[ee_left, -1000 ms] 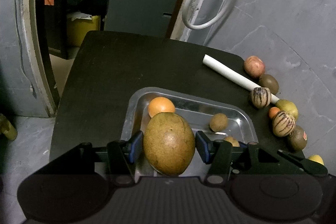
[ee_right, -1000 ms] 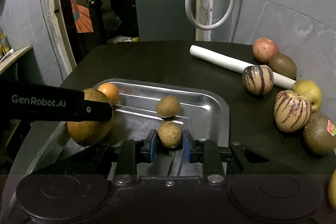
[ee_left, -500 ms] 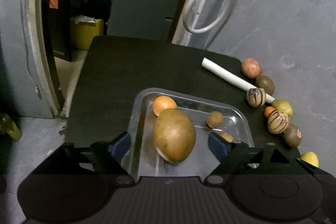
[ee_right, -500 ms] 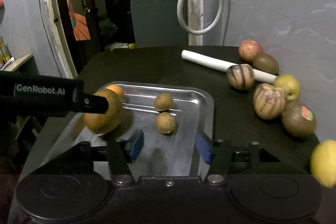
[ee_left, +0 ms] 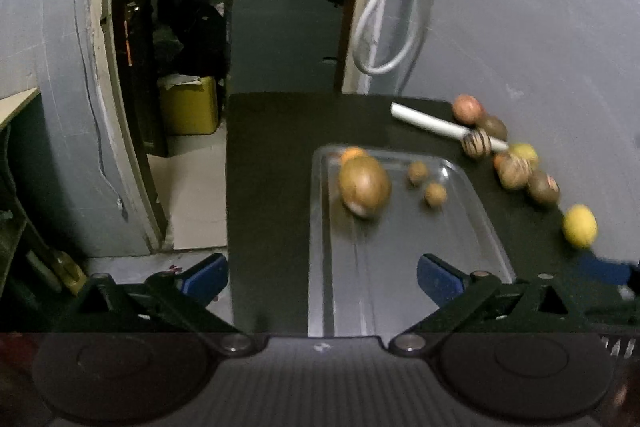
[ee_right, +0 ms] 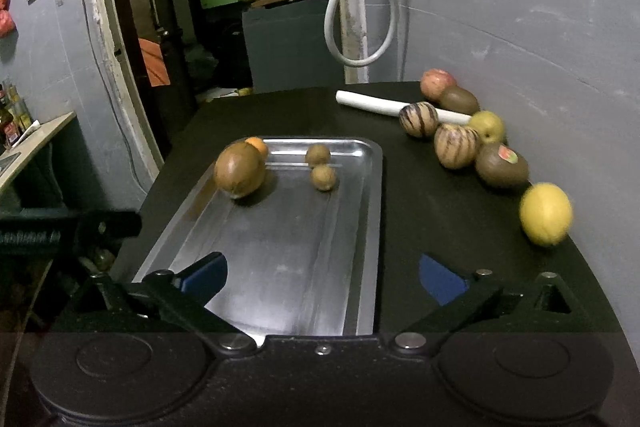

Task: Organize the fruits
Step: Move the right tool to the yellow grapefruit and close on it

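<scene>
Left wrist view: the left gripper has its jaws spread wide, grasping nothing, above the metal tray, where a large brown fruit lies. Right wrist view: the right gripper likewise gapes empty; a yellow lemon sits on the dark surface.

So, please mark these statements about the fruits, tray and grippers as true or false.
1. The mango lies in the metal tray. True.
2. The right gripper holds a small brown fruit. False: it is open and empty.
3. The lemon is in the tray. False: it lies on the black table.
4. Two small brown fruits lie in the tray. True.
5. The left gripper is open. True.
</scene>
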Motion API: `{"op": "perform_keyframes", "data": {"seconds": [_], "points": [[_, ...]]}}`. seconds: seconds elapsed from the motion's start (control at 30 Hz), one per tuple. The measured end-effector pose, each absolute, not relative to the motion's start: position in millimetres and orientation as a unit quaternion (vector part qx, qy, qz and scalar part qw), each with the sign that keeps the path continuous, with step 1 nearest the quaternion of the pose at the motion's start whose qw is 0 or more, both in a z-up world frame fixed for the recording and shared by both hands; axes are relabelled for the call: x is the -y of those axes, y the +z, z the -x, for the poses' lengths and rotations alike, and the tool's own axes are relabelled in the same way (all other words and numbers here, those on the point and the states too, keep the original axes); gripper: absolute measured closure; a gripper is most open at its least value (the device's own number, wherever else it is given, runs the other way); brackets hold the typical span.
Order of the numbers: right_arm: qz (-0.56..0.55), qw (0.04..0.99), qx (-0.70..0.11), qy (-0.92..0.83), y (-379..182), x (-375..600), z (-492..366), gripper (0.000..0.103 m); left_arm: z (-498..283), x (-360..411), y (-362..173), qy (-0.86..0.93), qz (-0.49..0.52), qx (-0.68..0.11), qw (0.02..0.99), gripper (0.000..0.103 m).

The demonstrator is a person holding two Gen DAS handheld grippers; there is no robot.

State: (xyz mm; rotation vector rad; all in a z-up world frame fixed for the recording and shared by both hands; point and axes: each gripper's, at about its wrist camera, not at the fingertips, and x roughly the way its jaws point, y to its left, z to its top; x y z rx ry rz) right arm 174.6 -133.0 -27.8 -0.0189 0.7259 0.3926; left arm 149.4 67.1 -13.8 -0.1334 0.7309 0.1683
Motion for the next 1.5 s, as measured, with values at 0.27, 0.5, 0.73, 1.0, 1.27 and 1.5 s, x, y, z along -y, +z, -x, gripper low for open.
{"op": "perform_keyframes", "data": {"seconds": [0.27,0.5,0.73,1.0,1.27,1.5], "points": [[0.013,0.906,-0.378,0.189,-18.1,142.4,-134.6,0.001,-127.3,-75.8,-21.5,0.035,0.096,-0.434,0.895,0.001],[0.006,0.898,-0.416,0.145,-26.6,160.5,-122.8,0.001,-122.5,-57.2,-33.1,-0.021,0.087,-0.485,0.870,0.001],[-0.015,0.898,-0.434,0.066,-32.8,192.1,-122.3,0.001,-131.4,-25.6,-32.1,-0.063,0.045,-0.494,0.866,0.001],[-0.025,0.897,-0.442,0.009,-44.1,218.9,-132.3,0.001,-148.9,13.5,-32.3,-0.097,0.001,-0.492,0.865,0.001],[-0.035,0.908,-0.417,-0.017,-57.3,235.4,-145.3,0.001,-178.1,40.5,-38.1,-0.101,-0.016,-0.498,0.861,0.001],[-0.064,0.921,-0.382,-0.034,-64.8,249.1,-178.3,0.001,-240.5,52.8,-32.8,-0.096,0.028,-0.480,0.871,0.001]]}}
